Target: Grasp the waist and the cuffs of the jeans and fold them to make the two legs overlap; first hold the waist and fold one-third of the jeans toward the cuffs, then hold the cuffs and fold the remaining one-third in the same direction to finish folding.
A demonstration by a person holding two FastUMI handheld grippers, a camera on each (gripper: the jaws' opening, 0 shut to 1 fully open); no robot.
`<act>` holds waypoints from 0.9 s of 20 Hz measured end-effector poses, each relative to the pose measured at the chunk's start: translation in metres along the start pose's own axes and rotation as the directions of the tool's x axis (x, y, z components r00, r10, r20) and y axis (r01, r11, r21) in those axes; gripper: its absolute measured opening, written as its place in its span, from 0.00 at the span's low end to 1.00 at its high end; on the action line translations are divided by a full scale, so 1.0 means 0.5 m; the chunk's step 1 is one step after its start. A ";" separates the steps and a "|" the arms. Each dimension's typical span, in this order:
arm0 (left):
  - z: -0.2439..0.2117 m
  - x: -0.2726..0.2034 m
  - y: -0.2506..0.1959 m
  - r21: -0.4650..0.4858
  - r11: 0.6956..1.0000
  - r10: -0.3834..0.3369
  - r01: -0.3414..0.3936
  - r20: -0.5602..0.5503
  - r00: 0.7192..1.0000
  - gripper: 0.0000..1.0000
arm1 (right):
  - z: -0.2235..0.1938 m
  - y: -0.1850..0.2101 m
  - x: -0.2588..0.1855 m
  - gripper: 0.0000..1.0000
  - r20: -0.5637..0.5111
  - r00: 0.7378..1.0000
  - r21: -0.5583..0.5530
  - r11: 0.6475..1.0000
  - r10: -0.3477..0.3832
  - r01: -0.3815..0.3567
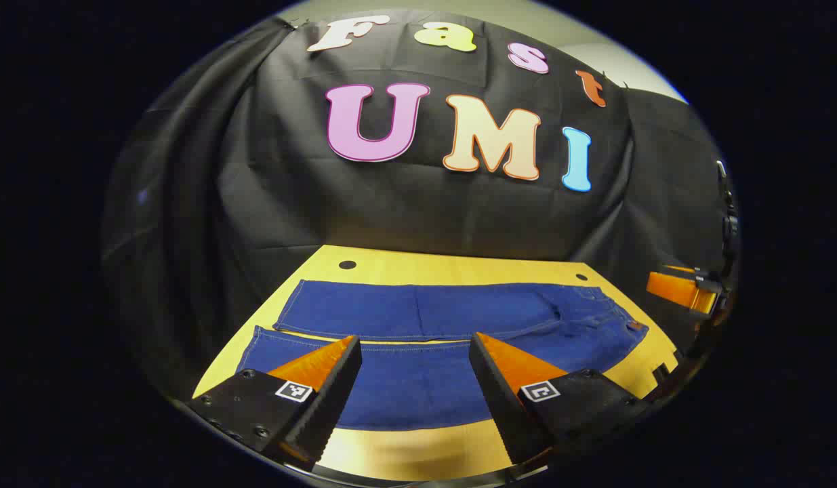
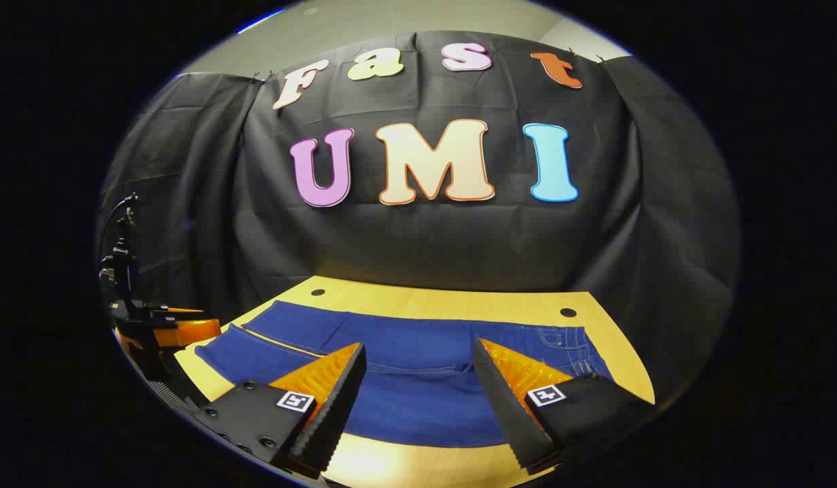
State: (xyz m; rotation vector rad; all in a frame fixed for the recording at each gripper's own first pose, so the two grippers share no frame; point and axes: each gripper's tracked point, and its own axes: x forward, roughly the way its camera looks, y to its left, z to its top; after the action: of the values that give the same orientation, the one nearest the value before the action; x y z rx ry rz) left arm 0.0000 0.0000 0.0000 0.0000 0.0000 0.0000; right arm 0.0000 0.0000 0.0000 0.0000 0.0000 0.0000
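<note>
At the bottom of the left gripper view the left gripper (image 1: 415, 342) hangs spread above the near leg, gripping nothing — likewise the right gripper (image 2: 418, 349) in its view. Beyond, the jeans (image 1: 445, 318) lie flat across mid-frame on the yellow table (image 1: 404, 266).

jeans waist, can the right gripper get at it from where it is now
Probably yes: the right gripper hangs open above the jeans, and nothing lies between it and the waist.
</note>
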 end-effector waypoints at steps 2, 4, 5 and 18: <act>-0.013 0.001 0.001 -0.013 1.000 -0.026 0.026 -0.017 1.000 0.95 | -0.005 -0.023 -0.006 0.98 -0.007 0.999 -0.009 0.999 -0.032 0.032; -0.026 0.005 0.011 -0.019 0.999 -0.031 0.031 -0.032 0.999 0.95 | -0.010 -0.037 -0.014 0.98 -0.013 0.999 -0.005 0.999 -0.053 0.053; -0.031 0.006 0.018 -0.020 0.999 -0.032 0.031 -0.037 0.999 0.95 | -0.011 -0.044 -0.017 0.98 -0.017 0.998 0.000 0.998 -0.064 0.064; -0.085 0.033 0.082 0.200 0.954 -0.193 0.225 -0.166 0.967 0.95 | -0.070 -0.088 -0.059 0.98 -0.074 0.987 0.003 0.990 -0.142 0.143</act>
State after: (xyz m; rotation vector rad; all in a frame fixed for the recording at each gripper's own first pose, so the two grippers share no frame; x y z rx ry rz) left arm 0.0167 0.0411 -0.0423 0.2193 0.1457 -0.2132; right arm -0.0296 -0.0442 -0.0348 0.0084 0.0742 -0.1430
